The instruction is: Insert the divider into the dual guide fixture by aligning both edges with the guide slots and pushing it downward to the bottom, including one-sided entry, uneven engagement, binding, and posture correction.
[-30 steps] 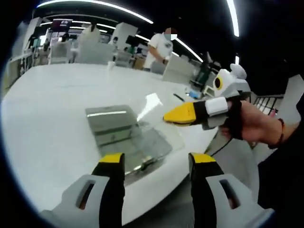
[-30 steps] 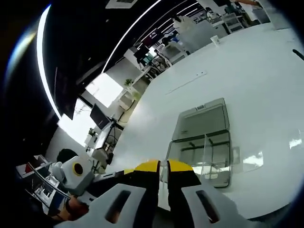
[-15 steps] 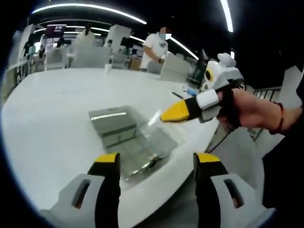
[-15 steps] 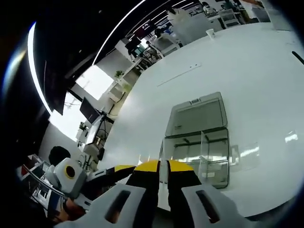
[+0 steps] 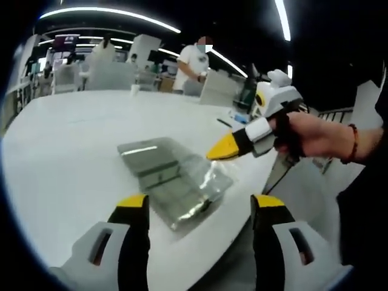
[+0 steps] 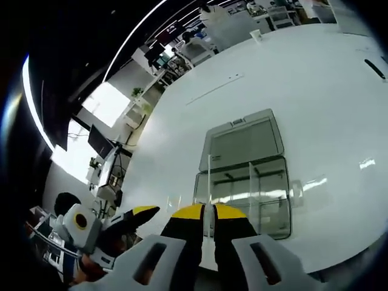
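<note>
A clear plastic box, the guide fixture (image 5: 173, 185) (image 6: 245, 182), lies on the white table (image 5: 66, 145) with its lid folded flat open behind it. Upright clear partitions stand inside it. My right gripper (image 6: 205, 211) is shut on a thin clear divider (image 6: 209, 179) that rises edge-on between its yellow tips, above the box's near left part. In the left gripper view that gripper (image 5: 222, 148) comes in from the right, held by a hand (image 5: 315, 136), with the glinting divider (image 5: 213, 174) below its tip, over the box's end. My left gripper (image 5: 200, 205) is open, short of the box.
The table's near edge (image 5: 230, 212) runs just behind my left jaws. A person (image 5: 194, 60) stands at the table's far side. A dark pen-like object (image 6: 374, 68) and a small cup (image 6: 256, 35) lie far back. The left gripper (image 6: 134, 214) shows low left.
The right gripper has come down and closer to the box with the divider, from above the lid to the box's end. My left gripper stays open, drawn back slightly.
</note>
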Available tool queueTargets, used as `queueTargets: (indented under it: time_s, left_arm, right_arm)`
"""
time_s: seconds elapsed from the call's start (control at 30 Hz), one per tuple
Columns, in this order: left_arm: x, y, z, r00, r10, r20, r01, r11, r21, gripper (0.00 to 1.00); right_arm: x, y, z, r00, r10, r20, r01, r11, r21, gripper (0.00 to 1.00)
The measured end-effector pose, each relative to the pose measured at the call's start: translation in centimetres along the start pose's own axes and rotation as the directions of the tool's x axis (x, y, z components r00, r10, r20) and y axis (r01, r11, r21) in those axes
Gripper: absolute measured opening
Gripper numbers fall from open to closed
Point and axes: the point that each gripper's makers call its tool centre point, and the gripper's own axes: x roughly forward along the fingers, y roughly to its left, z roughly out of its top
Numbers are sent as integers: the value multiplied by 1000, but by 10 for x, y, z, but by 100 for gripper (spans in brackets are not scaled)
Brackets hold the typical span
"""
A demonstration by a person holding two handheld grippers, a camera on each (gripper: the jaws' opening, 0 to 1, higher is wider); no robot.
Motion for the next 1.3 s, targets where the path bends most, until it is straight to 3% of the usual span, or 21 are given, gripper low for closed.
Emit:
queueTargets:
  time_s: [0.4, 0.7, 0.83, 1.3]
  left_arm:
    - [5, 9, 1, 1000, -28, -5, 28, 995, 91, 79]
    - [8, 13, 5, 997, -48, 52, 45, 997, 67, 95]
    - [11, 18, 0, 998, -50, 25, 47, 994, 94, 97]
    - [10, 31, 0, 999, -44, 27, 42, 997, 67, 96]
  right_arm:
    - [7, -8, 1, 999, -43, -28, 44, 998, 33, 0]
    - [13, -10, -1, 997, -59, -53, 61, 997, 49, 0]
    - [16, -13, -4, 995, -71, -64, 74, 996, 51, 0]
    - [27, -16, -2, 992, -91, -84, 94, 995, 38, 0]
